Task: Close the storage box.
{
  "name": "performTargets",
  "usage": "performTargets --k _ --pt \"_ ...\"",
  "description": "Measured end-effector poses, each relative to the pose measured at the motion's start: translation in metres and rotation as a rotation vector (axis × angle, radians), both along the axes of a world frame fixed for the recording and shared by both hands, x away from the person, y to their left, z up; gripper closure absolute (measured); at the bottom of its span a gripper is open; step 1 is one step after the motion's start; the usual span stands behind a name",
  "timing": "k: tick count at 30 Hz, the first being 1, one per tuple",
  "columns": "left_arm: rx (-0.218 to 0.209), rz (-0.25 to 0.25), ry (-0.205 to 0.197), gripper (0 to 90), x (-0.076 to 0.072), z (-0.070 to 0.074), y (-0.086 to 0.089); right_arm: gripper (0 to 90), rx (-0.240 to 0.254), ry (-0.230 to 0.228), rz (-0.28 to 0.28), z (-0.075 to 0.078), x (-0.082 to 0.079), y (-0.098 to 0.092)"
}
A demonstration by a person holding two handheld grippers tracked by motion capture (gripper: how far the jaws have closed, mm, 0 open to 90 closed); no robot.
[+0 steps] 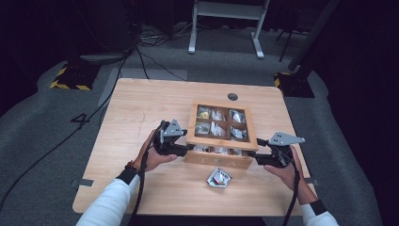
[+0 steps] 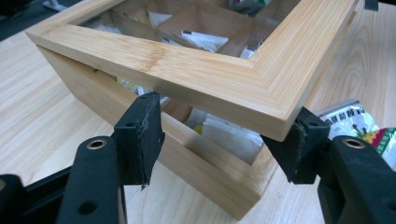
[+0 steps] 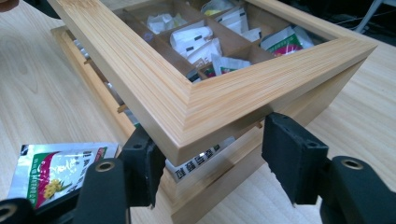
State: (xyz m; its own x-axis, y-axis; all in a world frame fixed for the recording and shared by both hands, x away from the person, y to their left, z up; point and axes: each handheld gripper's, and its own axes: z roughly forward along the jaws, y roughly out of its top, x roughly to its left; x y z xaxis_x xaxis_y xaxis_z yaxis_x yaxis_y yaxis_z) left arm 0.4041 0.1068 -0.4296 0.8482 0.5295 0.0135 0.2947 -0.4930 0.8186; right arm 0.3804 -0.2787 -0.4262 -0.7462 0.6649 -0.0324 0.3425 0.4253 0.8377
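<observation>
Your wooden box (image 1: 217,157) sits on the table (image 1: 141,108) toward the near right corner, its front wall close to the near edge; the base is divided into square compartments, and each one you can see holds small paper and foil sachets (image 3: 194,39), white, silver and green; the lid (image 1: 221,142) is a flat bamboo frame with mitred corners around a clear pane, and it stands raised at the front, a gap showing between it and the base. One loose foil packet (image 1: 219,178) lies on the table just in front of the box, near the edge closest to you; it is shiny, crinkled, printed in green and red.

Your left gripper (image 2: 224,140) is at the lid's front left corner; its black jaws stand moderately apart, straddling that corner, and whether the pads press the wood you cannot tell. Your right gripper (image 3: 208,161) is at the front right corner; its jaws are parted wider than the corner between them; the right pad stands clear of the wood.
</observation>
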Motion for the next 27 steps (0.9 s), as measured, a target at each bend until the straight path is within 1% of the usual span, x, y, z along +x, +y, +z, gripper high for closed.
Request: performTargets --k 9,11,13,14,16,21,25,27 --pt "0.031 -0.019 0.023 37.8 -0.004 -0.004 0.000 39.0 -0.013 0.020 0.001 -0.006 -0.005 0.002" --pt "0.036 -0.022 0.027 36.7 -0.005 -0.005 0.001 38.8 -0.020 0.027 0.003 -0.007 -0.006 0.002" --pt "0.033 -0.032 0.032 34.2 -0.006 -0.005 0.001 38.4 -0.023 0.034 0.007 -0.008 -0.006 0.002" --pt "0.044 -0.037 0.027 33.5 -0.006 -0.004 0.001 38.3 -0.034 0.038 0.009 -0.009 -0.006 0.002" --pt "0.052 -0.034 0.024 32.9 -0.008 -0.004 0.000 37.5 -0.046 0.043 0.010 -0.009 -0.006 0.003" --pt "0.047 -0.037 0.036 32.7 -0.008 -0.007 0.000 37.4 -0.042 0.056 0.014 -0.010 -0.007 0.002" --pt "0.071 -0.033 0.038 32.3 -0.009 -0.012 -0.002 37.3 -0.067 0.068 0.022 -0.013 -0.008 0.003" --pt "0.075 -0.034 0.046 32.3 -0.009 -0.014 -0.002 37.0 -0.073 0.072 0.026 -0.015 -0.008 0.003"
